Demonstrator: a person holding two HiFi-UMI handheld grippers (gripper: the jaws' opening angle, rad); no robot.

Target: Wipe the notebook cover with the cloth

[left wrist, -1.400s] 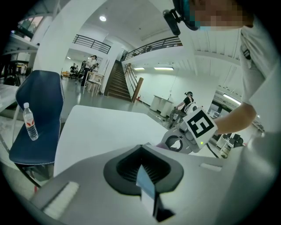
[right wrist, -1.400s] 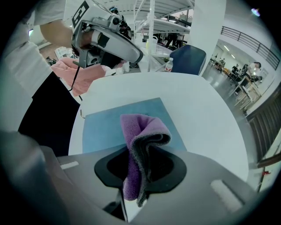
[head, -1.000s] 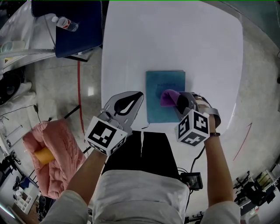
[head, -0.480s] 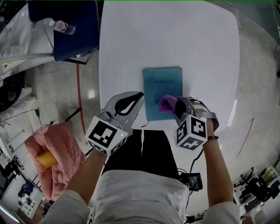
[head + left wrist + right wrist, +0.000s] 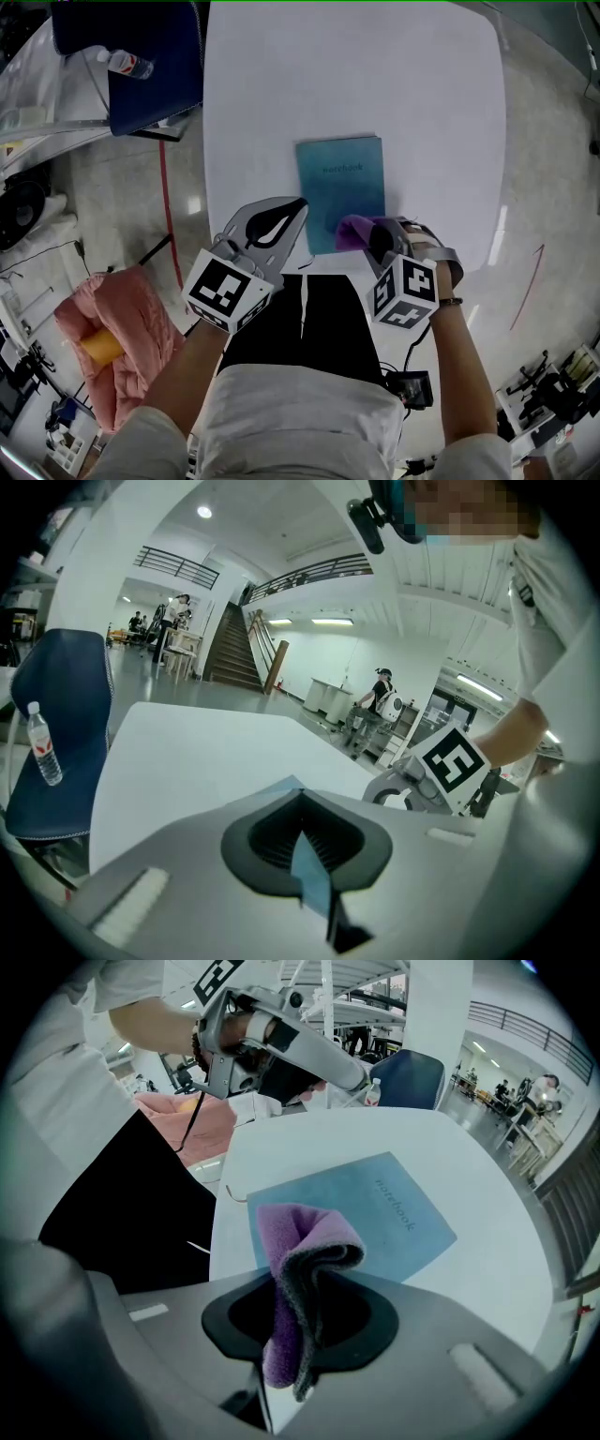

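Lying on the table, the notebook is stretched lengthwise away from the person; the cloth is clamped by the right gripper at its near right corner, while the left gripper is kept closed, empty, beside its left edge.

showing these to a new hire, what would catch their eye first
The purple cloth, pinched in the right gripper, sits over the near right corner of the teal notebook on the white table. Beside the notebook's near left corner is the left gripper, fingers together and holding nothing.
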